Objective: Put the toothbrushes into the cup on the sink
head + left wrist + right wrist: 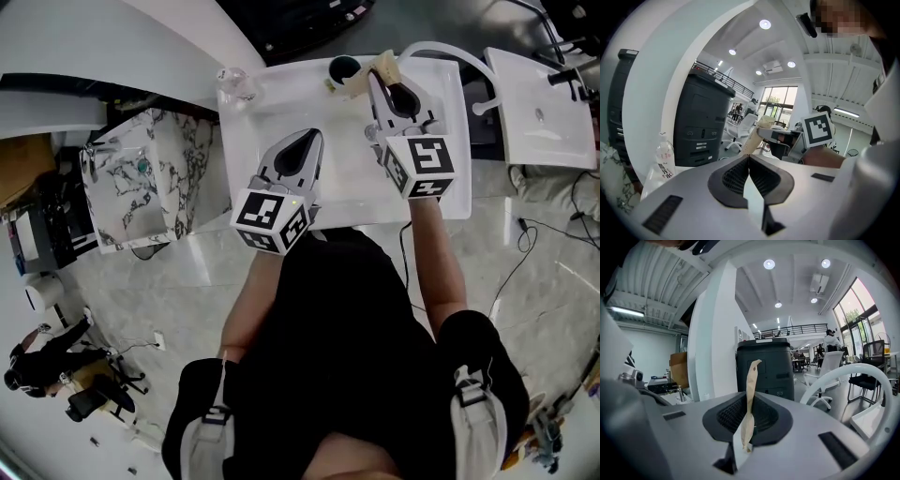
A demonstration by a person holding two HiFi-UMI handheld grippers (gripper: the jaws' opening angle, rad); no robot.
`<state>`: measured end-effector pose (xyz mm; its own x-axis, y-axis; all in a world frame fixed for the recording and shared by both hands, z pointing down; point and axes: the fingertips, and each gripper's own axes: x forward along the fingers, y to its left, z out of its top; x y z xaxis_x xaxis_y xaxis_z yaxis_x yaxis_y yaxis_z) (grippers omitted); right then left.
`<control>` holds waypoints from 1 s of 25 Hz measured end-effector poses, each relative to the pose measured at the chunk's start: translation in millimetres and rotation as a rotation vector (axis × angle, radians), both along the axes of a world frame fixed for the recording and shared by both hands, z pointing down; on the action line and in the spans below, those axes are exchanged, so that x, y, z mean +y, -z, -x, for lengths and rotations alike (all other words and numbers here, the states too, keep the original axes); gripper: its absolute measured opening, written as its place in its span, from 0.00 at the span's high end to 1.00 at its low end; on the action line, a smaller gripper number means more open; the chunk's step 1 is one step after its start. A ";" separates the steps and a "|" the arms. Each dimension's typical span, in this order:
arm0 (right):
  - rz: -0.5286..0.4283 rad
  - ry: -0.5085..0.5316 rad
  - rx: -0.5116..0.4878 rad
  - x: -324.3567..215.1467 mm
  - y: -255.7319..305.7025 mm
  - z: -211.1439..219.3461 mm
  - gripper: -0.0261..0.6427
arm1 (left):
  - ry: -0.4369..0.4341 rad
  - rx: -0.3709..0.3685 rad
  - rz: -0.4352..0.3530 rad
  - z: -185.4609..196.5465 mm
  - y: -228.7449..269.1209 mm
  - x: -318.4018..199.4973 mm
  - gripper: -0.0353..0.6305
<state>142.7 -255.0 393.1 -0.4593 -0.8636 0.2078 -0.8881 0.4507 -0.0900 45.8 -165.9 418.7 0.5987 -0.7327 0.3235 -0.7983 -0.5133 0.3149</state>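
Fingers of my right gripper are clamped on a slim toothbrush in a tan paper wrapper, which stands up between the ribbed black pads with its top bent over. My left gripper has its fingers pressed together with nothing between them and takes no part in the grip. From the head view, I hold the toothbrush over the far edge of the white rectangular sink. The dark round cup sits on that edge at about ten o'clock from my right fingertips, close by but apart from the wrapper. I judge the task to be in mid-delivery: this toothbrush is lifted and brought near the cup, but it is not yet inside. I see no other toothbrush lying on the sink, so I cannot say how many remain. The cup's inside reads only as a dark disc, so I cannot tell whether it already holds any. Neither gripper view shows the cup, the wrapper hides the bristles, and the toothbrush's lower end is buried between my pads. A clear plastic bottle stands at the sink's eleven o'clock corner, and a white curved faucet arcs at one o'clock.
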 end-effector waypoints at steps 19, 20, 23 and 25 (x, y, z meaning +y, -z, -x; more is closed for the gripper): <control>0.038 -0.021 0.043 -59.7 -39.8 13.8 0.89 | 0.073 -0.014 0.031 24.1 -5.8 -7.9 0.92; 0.046 -0.023 0.052 -61.2 -44.9 14.8 0.89 | 0.074 -0.012 0.033 24.9 -6.5 -8.4 0.92; 0.067 -0.029 0.068 -65.3 -58.9 16.5 0.89 | 0.078 -0.008 0.041 26.4 -9.4 -9.7 0.92; 0.080 -0.032 0.075 -66.7 -67.1 17.7 0.89 | 0.082 -0.007 0.046 28.0 -10.8 -10.1 0.92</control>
<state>125.0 -321.7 460.2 -0.4123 -0.8569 0.3094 -0.9075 0.4160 -0.0572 17.8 -175.9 429.5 0.5347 -0.7636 0.3619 -0.8395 -0.4311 0.3307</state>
